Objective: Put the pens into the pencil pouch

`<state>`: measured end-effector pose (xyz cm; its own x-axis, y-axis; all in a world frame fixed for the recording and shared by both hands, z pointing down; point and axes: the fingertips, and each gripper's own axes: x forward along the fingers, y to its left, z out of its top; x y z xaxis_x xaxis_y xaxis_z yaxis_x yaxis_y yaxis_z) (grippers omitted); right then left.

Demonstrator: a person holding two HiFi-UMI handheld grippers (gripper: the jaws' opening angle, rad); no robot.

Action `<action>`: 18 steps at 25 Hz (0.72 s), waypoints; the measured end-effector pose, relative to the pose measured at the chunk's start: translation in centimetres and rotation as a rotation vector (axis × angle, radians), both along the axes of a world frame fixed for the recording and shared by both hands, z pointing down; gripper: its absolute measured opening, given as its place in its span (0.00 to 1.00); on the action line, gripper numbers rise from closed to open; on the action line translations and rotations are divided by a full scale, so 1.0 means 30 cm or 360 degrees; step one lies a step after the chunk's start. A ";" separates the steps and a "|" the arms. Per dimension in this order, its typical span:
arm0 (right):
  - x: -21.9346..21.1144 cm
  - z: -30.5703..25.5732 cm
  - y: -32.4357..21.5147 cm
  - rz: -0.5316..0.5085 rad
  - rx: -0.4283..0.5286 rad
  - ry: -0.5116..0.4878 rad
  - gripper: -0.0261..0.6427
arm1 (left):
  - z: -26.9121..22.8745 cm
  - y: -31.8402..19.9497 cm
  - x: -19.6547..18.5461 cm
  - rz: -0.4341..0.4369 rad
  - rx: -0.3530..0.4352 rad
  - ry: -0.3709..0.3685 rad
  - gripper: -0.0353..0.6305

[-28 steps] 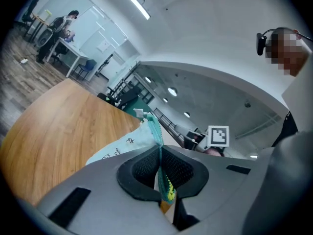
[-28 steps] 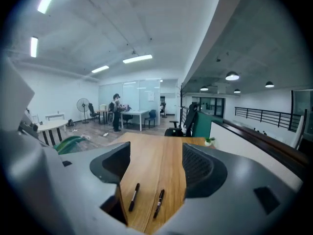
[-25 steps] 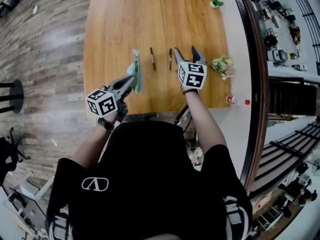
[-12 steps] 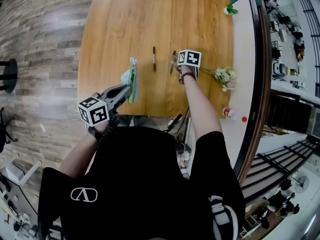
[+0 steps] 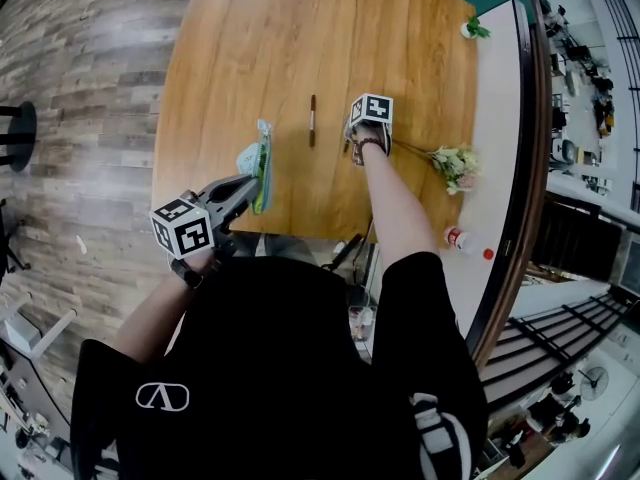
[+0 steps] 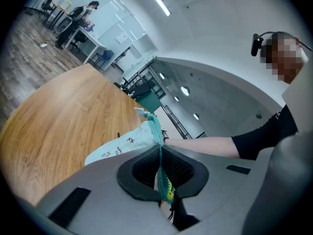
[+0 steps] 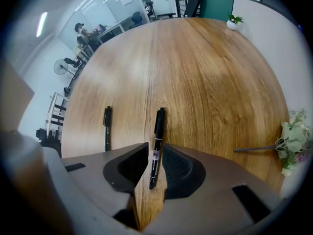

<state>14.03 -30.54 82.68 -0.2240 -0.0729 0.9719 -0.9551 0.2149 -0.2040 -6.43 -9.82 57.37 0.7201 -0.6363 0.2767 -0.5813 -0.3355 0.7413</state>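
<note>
A pale pencil pouch (image 5: 260, 161) with a teal zip edge is held up over the table's near edge, and my left gripper (image 5: 252, 182) is shut on its end. In the left gripper view the pouch (image 6: 124, 143) hangs out from the gripper (image 6: 161, 180). My right gripper (image 5: 352, 133) points steeply down onto the wooden table (image 5: 250, 48). Its jaws are closing around a black pen (image 7: 159, 121) that lies between them, with thin gaps still showing on both sides at the gripper (image 7: 155, 150). A second pen (image 5: 312, 120) (image 7: 107, 126) lies to its left.
A sprig of white flowers (image 5: 452, 160) (image 7: 293, 141) lies right of the right gripper, its stem reaching toward it. A small potted plant (image 5: 470, 28) stands at the far right corner. A red-capped bottle (image 5: 458, 238) sits on the white ledge.
My right gripper has dropped from above the table and tipped down over the right-hand pen, its jaws narrowing. The left gripper with the pouch has sunk slightly.
</note>
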 end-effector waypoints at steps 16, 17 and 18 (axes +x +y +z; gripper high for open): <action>-0.020 -0.189 -0.067 -0.0004 0.0364 -0.0152 0.10 | -0.028 -0.032 -0.017 0.0007 0.0021 0.0029 0.08; -0.027 -0.243 -0.078 -0.0008 0.0434 -0.0182 0.10 | -0.036 -0.037 -0.011 0.0014 0.0029 0.0034 0.08; -0.035 -0.301 -0.089 -0.0014 0.0506 -0.0214 0.10 | -0.043 -0.044 -0.005 0.0022 0.0040 0.0040 0.08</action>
<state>12.96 -33.21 73.66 -0.3507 -0.3649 0.8625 -0.9220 0.2958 -0.2497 -6.59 -11.12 56.07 0.7354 -0.6328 0.2425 -0.5577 -0.3618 0.7471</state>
